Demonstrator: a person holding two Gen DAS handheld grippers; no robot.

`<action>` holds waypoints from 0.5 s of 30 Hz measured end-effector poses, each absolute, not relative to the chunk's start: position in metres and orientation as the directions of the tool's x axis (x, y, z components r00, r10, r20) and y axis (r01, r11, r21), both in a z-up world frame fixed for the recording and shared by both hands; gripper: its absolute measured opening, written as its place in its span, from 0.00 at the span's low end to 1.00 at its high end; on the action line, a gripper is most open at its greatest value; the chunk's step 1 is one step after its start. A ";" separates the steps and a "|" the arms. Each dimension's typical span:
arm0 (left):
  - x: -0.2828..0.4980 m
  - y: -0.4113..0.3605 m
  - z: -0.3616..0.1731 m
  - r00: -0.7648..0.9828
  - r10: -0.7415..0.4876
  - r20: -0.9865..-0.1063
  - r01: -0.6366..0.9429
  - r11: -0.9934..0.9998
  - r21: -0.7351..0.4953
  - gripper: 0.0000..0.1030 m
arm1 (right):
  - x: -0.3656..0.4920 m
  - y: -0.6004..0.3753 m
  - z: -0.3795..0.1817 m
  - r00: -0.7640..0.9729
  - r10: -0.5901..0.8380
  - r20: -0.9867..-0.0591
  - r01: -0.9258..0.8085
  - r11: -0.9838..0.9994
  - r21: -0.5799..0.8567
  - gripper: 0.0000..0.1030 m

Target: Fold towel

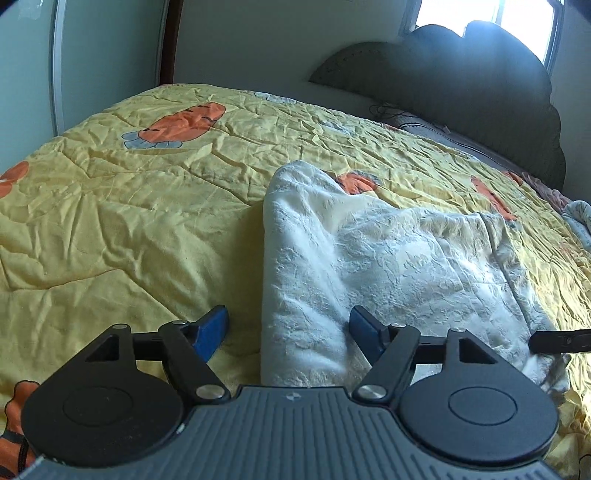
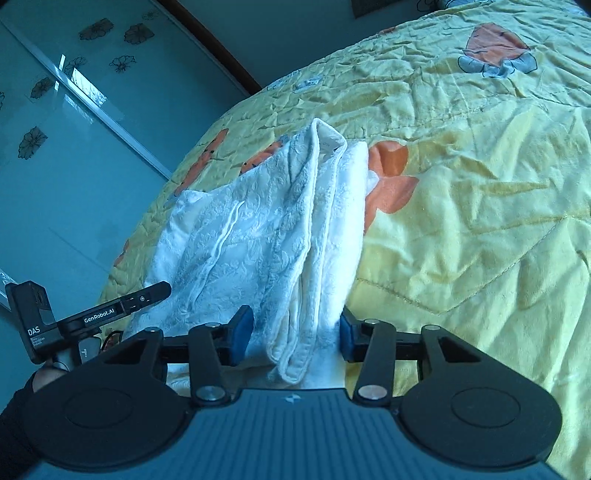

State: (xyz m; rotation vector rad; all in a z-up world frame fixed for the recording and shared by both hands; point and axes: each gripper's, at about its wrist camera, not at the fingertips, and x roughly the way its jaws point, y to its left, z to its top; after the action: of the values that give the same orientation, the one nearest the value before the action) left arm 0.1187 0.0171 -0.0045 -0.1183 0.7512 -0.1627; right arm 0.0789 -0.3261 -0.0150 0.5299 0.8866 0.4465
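Observation:
A white textured towel (image 1: 388,266) lies partly folded on the yellow quilt (image 1: 129,206). In the left wrist view my left gripper (image 1: 289,330) is open, its blue pads (image 1: 212,332) wide apart; the towel's near left edge lies between them without being pinched. In the right wrist view the towel (image 2: 258,229) narrows into bunched layers that fill the gap between the pads of my right gripper (image 2: 294,334), which is shut on that bundle. A hemmed edge (image 2: 288,365) hangs down just past the pads. The left gripper (image 2: 110,310) and a hand (image 2: 48,374) show at the lower left.
The quilt (image 2: 480,221) has orange carrot prints and covers the whole bed. A dark padded headboard (image 1: 480,92) and a bright window (image 1: 480,14) are at the far right. A glass sliding door (image 2: 74,147) with flower decals stands beside the bed.

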 end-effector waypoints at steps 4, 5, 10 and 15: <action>0.117 0.016 -0.005 0.722 -0.180 -0.668 0.109 0.983 -0.147 0.66 | 0.076 -0.325 -0.016 0.565 0.561 -0.604 -0.154 0.792 0.591 0.36; 0.117 0.016 -0.005 0.722 -0.180 -0.668 0.112 0.983 -0.143 0.66 | 0.076 -0.325 -0.016 0.567 0.560 -0.604 -0.157 0.793 0.588 0.36; 0.116 0.014 -0.004 0.718 -0.191 -0.670 0.127 0.981 -0.144 0.58 | 0.075 -0.333 -0.022 0.580 0.583 -0.570 -0.138 0.759 0.636 0.33; 0.114 0.011 -0.005 0.724 -0.204 -0.659 0.153 0.979 -0.135 0.50 | 0.068 -0.336 -0.027 0.609 0.586 -0.534 -0.130 0.738 0.662 0.32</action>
State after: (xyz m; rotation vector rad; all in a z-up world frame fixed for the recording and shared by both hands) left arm 0.1135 0.0115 -0.0046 -0.0729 0.7361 -0.1969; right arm 0.0680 -0.3362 -0.0274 0.6200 0.8183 0.4455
